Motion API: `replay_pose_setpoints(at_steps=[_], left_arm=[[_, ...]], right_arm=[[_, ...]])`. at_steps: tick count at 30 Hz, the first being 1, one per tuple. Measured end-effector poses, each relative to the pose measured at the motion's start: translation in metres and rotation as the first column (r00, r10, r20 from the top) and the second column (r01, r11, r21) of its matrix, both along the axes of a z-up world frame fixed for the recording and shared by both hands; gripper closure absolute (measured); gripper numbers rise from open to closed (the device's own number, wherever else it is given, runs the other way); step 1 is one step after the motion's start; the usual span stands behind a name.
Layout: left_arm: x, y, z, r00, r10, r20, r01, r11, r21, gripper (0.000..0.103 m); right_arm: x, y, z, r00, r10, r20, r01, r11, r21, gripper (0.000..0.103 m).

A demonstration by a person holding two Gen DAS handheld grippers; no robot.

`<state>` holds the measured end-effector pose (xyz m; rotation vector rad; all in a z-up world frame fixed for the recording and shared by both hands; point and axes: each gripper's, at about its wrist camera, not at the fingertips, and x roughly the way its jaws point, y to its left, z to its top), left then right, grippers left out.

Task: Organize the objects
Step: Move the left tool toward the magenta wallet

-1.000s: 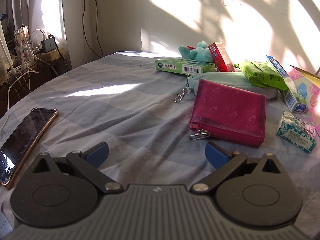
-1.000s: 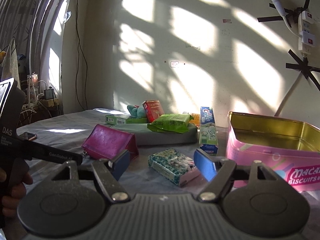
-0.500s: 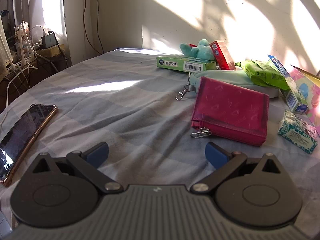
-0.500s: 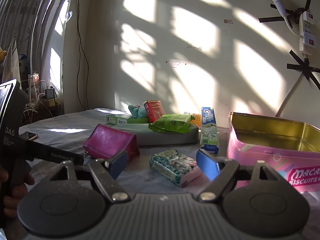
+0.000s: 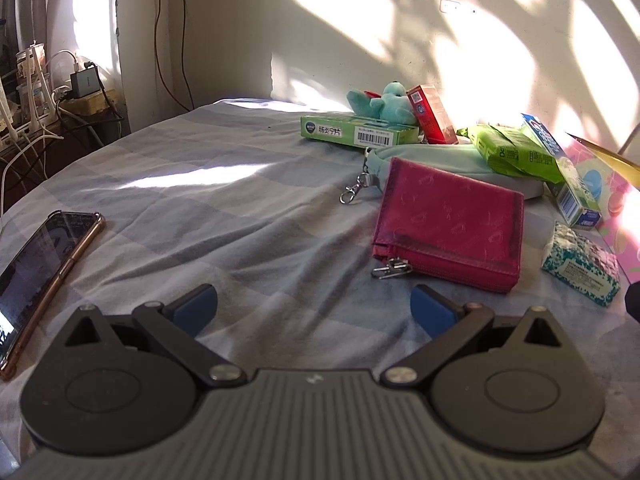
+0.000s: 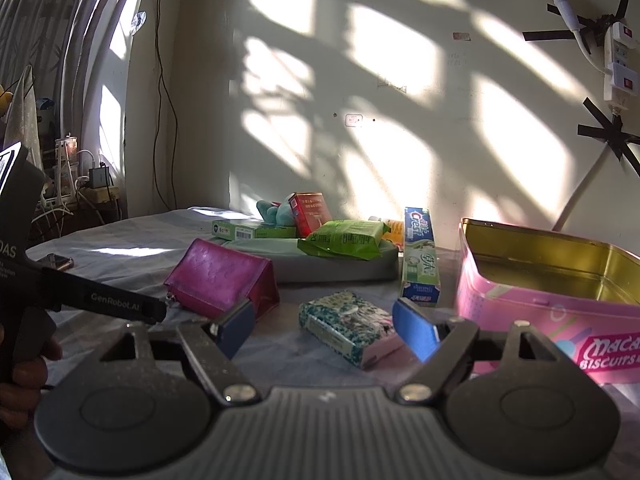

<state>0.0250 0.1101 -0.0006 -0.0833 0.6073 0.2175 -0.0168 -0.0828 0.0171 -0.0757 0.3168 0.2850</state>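
My left gripper (image 5: 314,308) is open and empty above the checked cloth, just short of a magenta wallet (image 5: 450,224). My right gripper (image 6: 324,326) is open, its fingers either side of a teal-patterned tissue pack (image 6: 346,326) without touching it. The wallet (image 6: 220,280) lies left of the pack. An open pink biscuit tin (image 6: 536,300) with a gold inside stands at the right. Behind lie a toothpaste box (image 6: 420,256), a green packet (image 6: 344,238), a red box (image 6: 310,212), a green box (image 6: 256,232) and a teal plush toy (image 6: 272,210).
A phone (image 5: 38,280) lies at the cloth's left edge. A pale grey pouch (image 5: 440,160) lies under the green packet. Chargers and cables (image 5: 56,96) crowd the far left. The left tool's handle (image 6: 80,296) and the hand on it show in the right wrist view.
Both grippers have crept forward a little. The right gripper now has the tissue pack more between its fingers. Nothing was taken hold of.
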Motion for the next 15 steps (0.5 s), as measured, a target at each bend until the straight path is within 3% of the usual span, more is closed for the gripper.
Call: replay_pose_setpoints(at_steps=[15], left_arm=[[-0.017,-0.008,0.011,0.984,-0.022,0.175,0.017,0.999,0.035,0.0]], right_arm=[[0.001,0.003,0.0,1.0,-0.01,-0.002,0.01,1.0,-0.027,0.024]])
